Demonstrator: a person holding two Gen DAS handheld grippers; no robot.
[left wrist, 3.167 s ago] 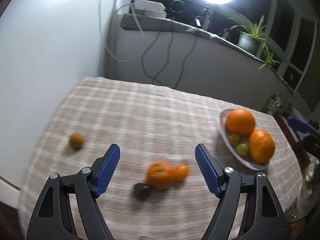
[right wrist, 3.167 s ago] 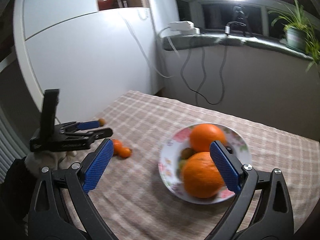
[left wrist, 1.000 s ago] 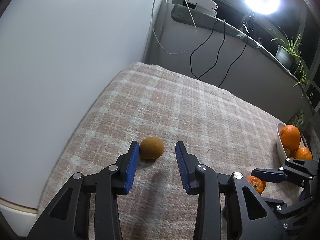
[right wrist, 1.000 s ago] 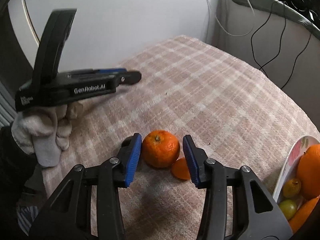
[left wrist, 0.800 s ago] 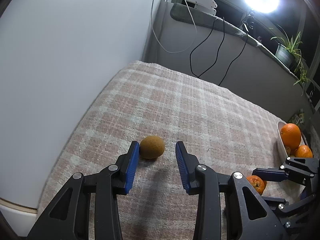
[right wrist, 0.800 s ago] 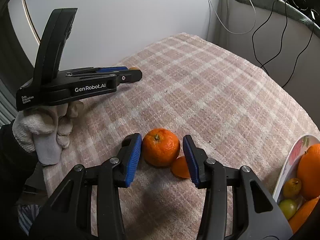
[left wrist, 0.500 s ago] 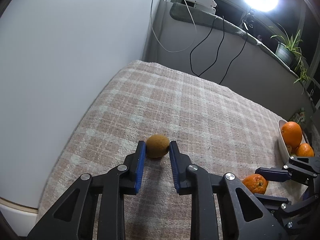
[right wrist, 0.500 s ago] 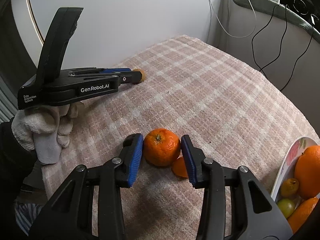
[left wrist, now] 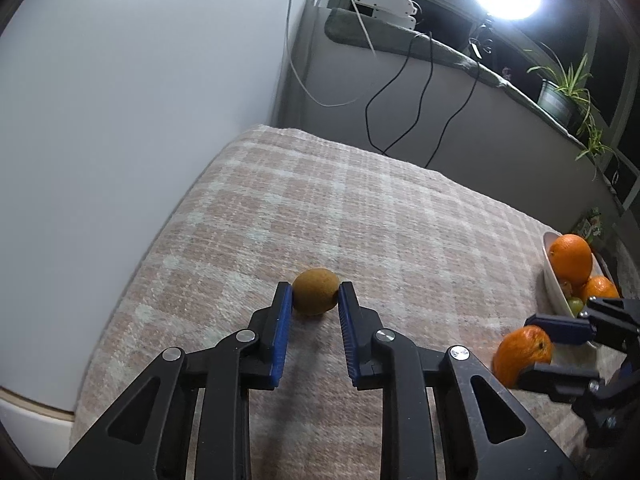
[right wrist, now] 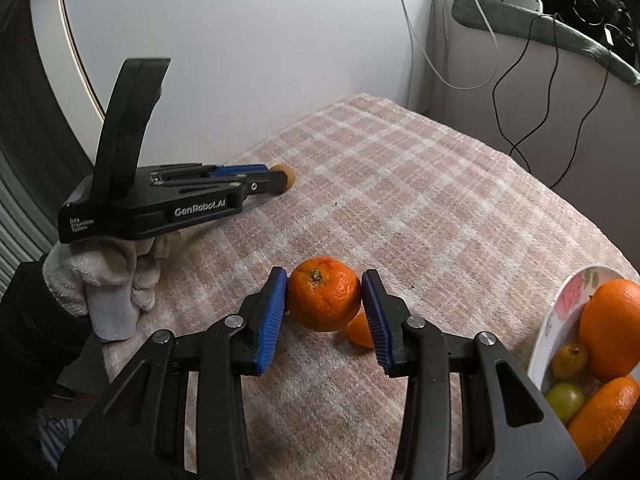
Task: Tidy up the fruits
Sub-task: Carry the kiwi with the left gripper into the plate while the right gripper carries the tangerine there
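My left gripper point(left wrist: 314, 299) is shut on a small brown kiwi-like fruit point(left wrist: 315, 290) that rests on the checked tablecloth point(left wrist: 380, 220). In the right wrist view the same gripper point(right wrist: 280, 178) shows from the side, with the brown fruit point(right wrist: 287, 175) at its tip. My right gripper point(right wrist: 325, 300) is shut on a mandarin point(right wrist: 323, 298), held slightly above the cloth. A smaller orange fruit point(right wrist: 359, 330) lies on the cloth just behind it. In the left wrist view the right gripper point(left wrist: 532, 350) and its mandarin point(left wrist: 522, 354) appear at the right edge.
A flowered plate point(right wrist: 560, 312) at the right holds two big oranges point(right wrist: 610, 328), a green grape-like fruit point(right wrist: 565, 398) and a small yellowish fruit point(right wrist: 568, 359). A gloved hand point(right wrist: 104, 280) holds the left gripper. White wall on the left; cables and a window ledge point(left wrist: 440, 50) lie behind the table.
Both grippers have closed onto their fruit: the left on the brown fruit, the right on the mandarin. The right gripper has risen a little with the mandarin.
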